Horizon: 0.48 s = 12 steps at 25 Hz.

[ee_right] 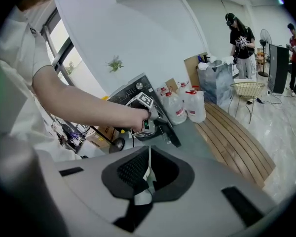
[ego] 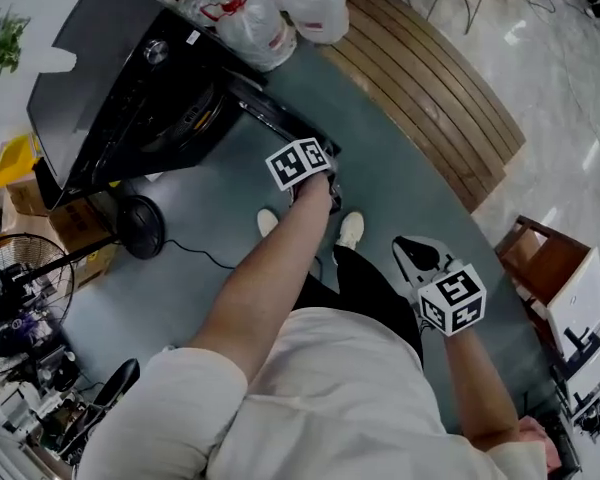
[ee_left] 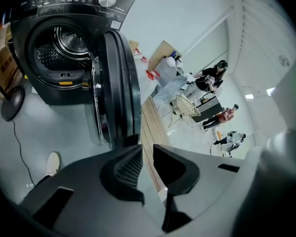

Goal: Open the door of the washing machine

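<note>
Jaws of the left gripper (ee_left: 147, 151) stand slightly apart near the open door (ee_left: 119, 83) (right gripper (ee_right: 148, 154): jaws together).

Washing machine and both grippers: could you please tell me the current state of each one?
Washing machine door: open, swung wide off the front.
Drum: exposed, looks empty as far as it shows.
Left gripper: fingers slightly apart, nothing between them, close to the door's edge.
Right gripper: fingers together, holding nothing, away from the machine.
</note>
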Motion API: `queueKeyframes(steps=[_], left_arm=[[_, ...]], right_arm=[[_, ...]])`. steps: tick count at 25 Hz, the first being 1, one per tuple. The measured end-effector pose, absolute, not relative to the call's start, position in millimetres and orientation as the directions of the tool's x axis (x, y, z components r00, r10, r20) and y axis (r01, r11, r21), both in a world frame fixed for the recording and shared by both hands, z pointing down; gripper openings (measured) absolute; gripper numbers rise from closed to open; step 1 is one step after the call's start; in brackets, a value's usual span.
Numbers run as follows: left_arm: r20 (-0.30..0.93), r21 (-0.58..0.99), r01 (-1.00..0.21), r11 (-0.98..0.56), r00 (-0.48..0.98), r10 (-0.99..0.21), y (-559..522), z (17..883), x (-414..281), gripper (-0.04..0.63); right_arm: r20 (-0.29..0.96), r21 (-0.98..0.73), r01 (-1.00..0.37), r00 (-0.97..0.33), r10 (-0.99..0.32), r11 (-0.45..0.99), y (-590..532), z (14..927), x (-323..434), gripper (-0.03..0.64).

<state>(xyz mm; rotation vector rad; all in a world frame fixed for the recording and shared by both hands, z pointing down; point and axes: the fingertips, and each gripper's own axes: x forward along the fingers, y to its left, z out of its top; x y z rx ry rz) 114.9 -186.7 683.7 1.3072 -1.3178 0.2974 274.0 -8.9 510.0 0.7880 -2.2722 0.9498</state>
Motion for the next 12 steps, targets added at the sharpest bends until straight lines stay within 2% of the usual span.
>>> queueKeyframes(steps=[12], left_arm=[[0.717,0.551,-0.834,0.019,0.462,-0.523,-125.4,560.4,114.5,0.066]], right_arm=[[0.639,-0.377,-0.604,-0.719,-0.275,0.702,-24.8,474.4,246.5,0.017]])
